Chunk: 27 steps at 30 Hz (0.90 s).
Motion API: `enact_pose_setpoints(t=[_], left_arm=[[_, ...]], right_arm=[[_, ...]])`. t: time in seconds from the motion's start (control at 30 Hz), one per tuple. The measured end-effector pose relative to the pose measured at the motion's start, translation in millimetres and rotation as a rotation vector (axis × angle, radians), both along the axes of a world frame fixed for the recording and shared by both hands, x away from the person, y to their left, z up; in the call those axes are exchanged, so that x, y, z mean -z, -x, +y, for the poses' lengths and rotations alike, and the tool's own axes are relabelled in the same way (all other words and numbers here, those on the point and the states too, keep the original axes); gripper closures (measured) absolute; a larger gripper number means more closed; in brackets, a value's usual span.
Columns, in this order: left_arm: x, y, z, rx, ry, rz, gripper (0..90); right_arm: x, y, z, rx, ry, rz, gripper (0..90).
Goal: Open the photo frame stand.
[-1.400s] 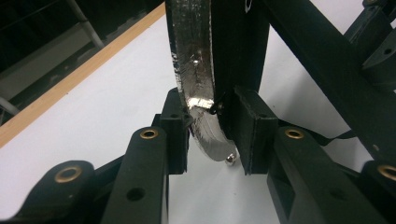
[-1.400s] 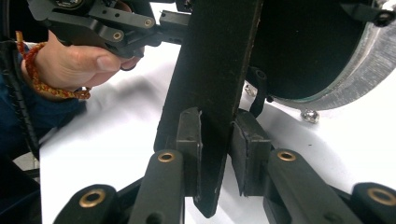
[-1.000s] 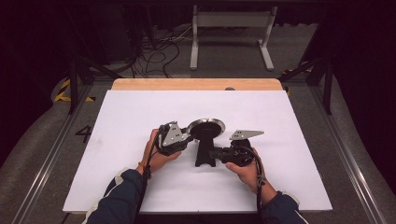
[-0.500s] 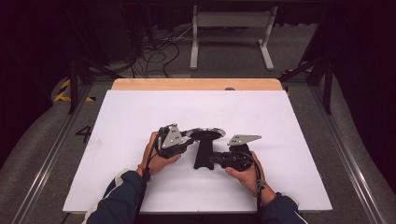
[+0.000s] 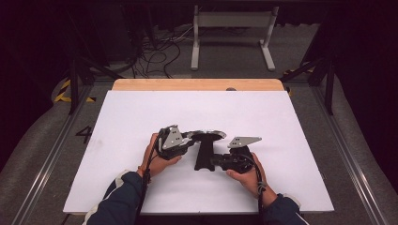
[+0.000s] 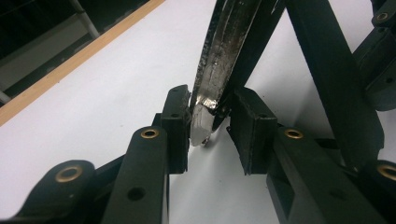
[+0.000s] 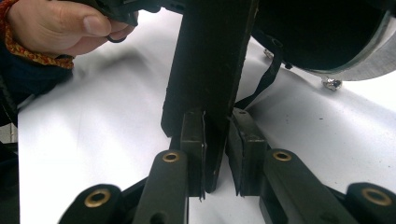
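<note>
From above, a pan (image 5: 207,137) sits mid-table, tilted, its handle (image 5: 203,154) running toward the near edge. The left gripper (image 5: 184,140) pinches the rim; the right gripper (image 5: 217,162) clamps the handle. The left gripper view shows jaws narrow on the rim edge (image 6: 211,100). The right gripper view shows jaws closed on the handle (image 7: 210,79). Seemingly mid-lift or turning; next needs both hands moving together.

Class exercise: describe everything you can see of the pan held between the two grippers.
The pan is small, with a silvery metal rim, a dark inside and a long flat black handle. It is tilted, above the white table. The left gripper clamps its rim edge; the right gripper clamps the handle.
</note>
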<state>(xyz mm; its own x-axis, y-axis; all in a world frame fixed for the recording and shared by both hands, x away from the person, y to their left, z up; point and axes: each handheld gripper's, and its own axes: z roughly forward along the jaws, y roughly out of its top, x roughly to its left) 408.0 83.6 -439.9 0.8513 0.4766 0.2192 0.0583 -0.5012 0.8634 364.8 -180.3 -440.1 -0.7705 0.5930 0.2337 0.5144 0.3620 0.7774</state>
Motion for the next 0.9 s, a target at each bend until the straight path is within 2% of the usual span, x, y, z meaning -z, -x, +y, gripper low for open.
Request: enact_pose_setpoints(t=[0.03, 0.2, 0.47, 0.57, 0.73, 0.9], left_arm=[[1.0, -0.4, -0.3, -0.009, -0.011, 0.008, 68.3], [1.6, -0.8, 0.4, -0.015, -0.006, 0.016, 66.1], [-1.2, 1.7, 3.4, 0.010, -0.018, 0.026, 60.4], [-2.4, 3.5, 5.3, 0.020, -0.029, 0.031, 57.2], [-4.7, 9.4, 14.2, 0.031, -0.063, 0.018, 55.3], [-7.0, 11.7, 23.2, 0.037, -0.053, 0.032, 51.9]], right_arm=[[0.0, 0.3, 0.0, 0.001, 0.001, -0.001, 77.7], [-0.8, 1.7, -0.5, 0.005, 0.008, -0.008, 74.6], [-3.7, 3.7, -4.3, 0.017, 0.021, -0.031, 72.0], [-6.0, 6.3, -4.5, 0.012, 0.029, -0.054, 71.4], [-9.0, 9.7, -4.2, 0.009, 0.052, -0.091, 71.4], [-12.3, 14.3, -6.6, 0.013, 0.072, -0.131, 70.2]])
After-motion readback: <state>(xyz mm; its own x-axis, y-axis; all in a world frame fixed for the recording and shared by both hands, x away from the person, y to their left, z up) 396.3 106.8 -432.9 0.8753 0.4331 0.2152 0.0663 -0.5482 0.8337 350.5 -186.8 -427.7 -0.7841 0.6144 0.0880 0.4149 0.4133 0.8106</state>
